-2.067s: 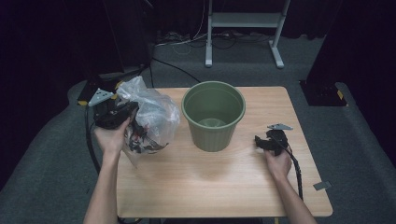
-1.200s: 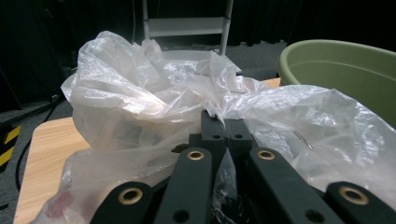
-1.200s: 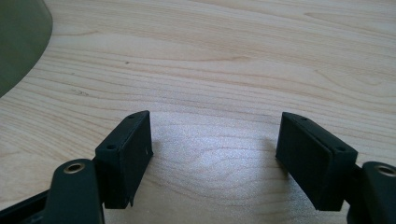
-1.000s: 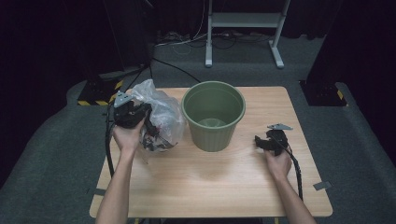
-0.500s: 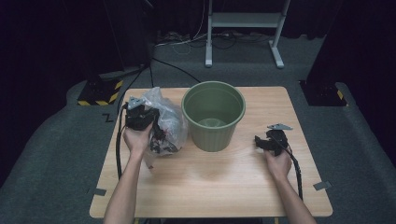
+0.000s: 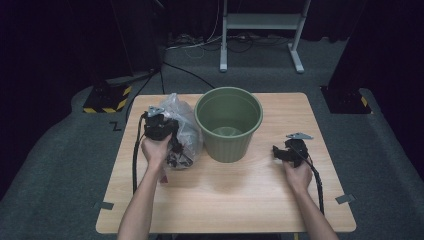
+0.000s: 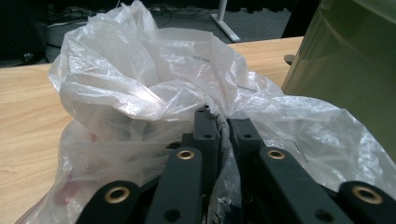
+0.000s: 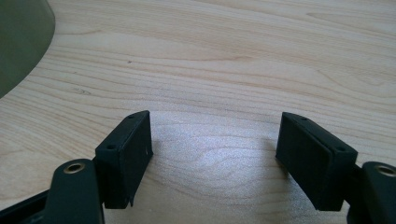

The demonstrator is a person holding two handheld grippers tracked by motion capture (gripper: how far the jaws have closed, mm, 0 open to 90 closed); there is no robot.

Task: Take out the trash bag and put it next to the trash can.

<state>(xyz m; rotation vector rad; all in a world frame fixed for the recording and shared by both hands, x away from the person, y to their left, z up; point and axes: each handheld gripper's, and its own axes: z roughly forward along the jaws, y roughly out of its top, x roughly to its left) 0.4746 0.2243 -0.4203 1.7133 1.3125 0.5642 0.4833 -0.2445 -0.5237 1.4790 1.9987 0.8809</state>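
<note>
Plastic bag (image 7: 154, 93) pinched in your left gripper (image 7: 223, 122) may slip, perhaps tearing; right gripper (image 8: 212, 156) gapes empty.

**Materials and Finishes**

Bag (image 7: 154, 88): thin translucent plastic film, crinkled, with glossy highlights. Bin (image 6: 228, 123): green moulded plastic, smooth, semi-matt. Surface (image 8: 233, 56): pale wood with visible grain, smooth with a slight sheen. Left gripper (image 7: 223, 128) and right gripper (image 8: 215, 156): matt black plastic jaws with brass-coloured metal pivots. Floor (image 6: 60, 165): grey carpet, rough.
</note>
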